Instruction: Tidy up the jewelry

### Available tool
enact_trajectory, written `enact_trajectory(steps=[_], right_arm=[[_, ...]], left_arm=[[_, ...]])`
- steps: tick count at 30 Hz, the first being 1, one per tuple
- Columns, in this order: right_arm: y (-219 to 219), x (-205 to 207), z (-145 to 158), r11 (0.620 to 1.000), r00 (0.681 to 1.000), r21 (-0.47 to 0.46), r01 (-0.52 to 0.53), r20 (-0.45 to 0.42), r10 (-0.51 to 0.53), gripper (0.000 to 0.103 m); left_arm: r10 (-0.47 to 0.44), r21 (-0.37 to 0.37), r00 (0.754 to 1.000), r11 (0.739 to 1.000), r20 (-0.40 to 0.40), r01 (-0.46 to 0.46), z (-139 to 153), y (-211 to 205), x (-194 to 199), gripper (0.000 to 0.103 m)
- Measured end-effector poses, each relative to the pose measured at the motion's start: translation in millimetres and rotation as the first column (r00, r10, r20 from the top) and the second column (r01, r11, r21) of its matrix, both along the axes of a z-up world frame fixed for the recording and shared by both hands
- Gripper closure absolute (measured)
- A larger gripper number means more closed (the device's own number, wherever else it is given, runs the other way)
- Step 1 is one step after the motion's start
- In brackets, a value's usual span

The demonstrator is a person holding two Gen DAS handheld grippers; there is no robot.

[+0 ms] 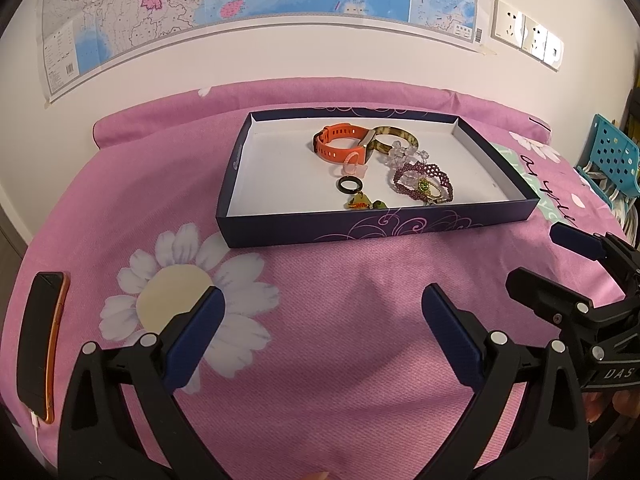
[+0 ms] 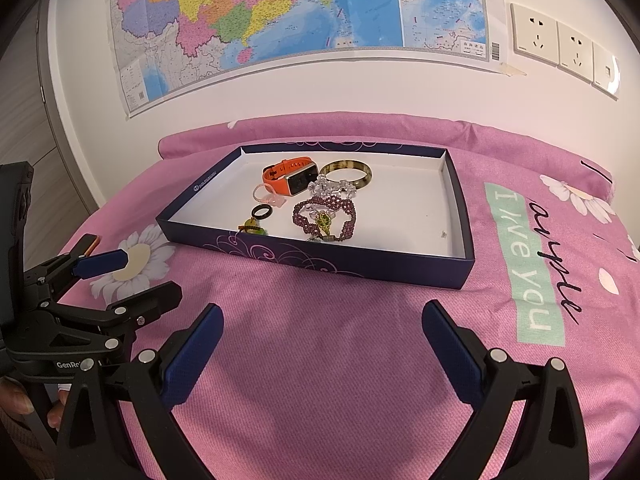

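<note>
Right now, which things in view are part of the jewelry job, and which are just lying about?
Job:
- box lid tray
- orange watch
- green bangle
- purple beaded bracelet
- clear bead bracelet
- black ring
- pink ring
- both open grippers: left, right

Lying about:
- phone
- wall map
- wall sockets
- blue basket
</note>
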State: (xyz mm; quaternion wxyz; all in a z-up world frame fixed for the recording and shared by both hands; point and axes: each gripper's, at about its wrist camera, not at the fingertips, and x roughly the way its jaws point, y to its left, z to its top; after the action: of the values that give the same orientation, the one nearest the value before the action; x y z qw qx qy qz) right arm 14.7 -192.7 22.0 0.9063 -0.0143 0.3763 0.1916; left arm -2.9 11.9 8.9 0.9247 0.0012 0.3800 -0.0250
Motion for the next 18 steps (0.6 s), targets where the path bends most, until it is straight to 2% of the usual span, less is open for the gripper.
enact_trajectory(steps=[18], right_arm=[[0.9,1.7,1.0,1.0,1.0,0.0,0.0,0.001,0.0,0.007]], left_arm=[[0.0,0.003,1.0,1.0,-0.004,0.0,0.0,0.9,2.4,0.006]])
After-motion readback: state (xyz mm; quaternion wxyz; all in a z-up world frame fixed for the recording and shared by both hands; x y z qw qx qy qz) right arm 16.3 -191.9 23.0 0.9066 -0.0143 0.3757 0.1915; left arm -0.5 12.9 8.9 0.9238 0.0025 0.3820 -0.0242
